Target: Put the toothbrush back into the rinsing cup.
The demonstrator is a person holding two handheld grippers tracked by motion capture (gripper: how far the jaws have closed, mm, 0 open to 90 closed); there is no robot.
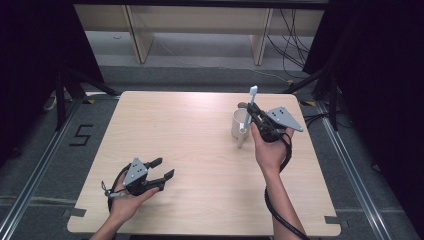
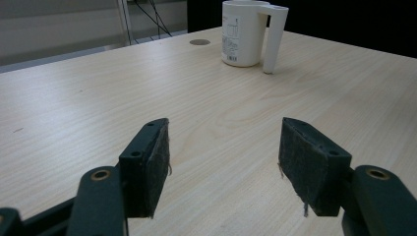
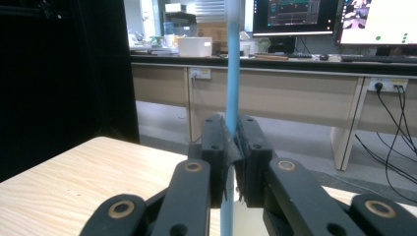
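While clamped in right hand-held gripper, toothbrush upright (blue) — beside mug

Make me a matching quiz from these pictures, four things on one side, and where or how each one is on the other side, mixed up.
Things:
1. toothbrush
2. white mug
3. left gripper
4. right gripper

States:
A. jaws apart, nothing between them
B. standing on the table, handle touching the wood
C. clamped upright between two black jaws
D. jaws shut, held up beside the mug

Pairs: 1-C, 2-B, 3-A, 4-D
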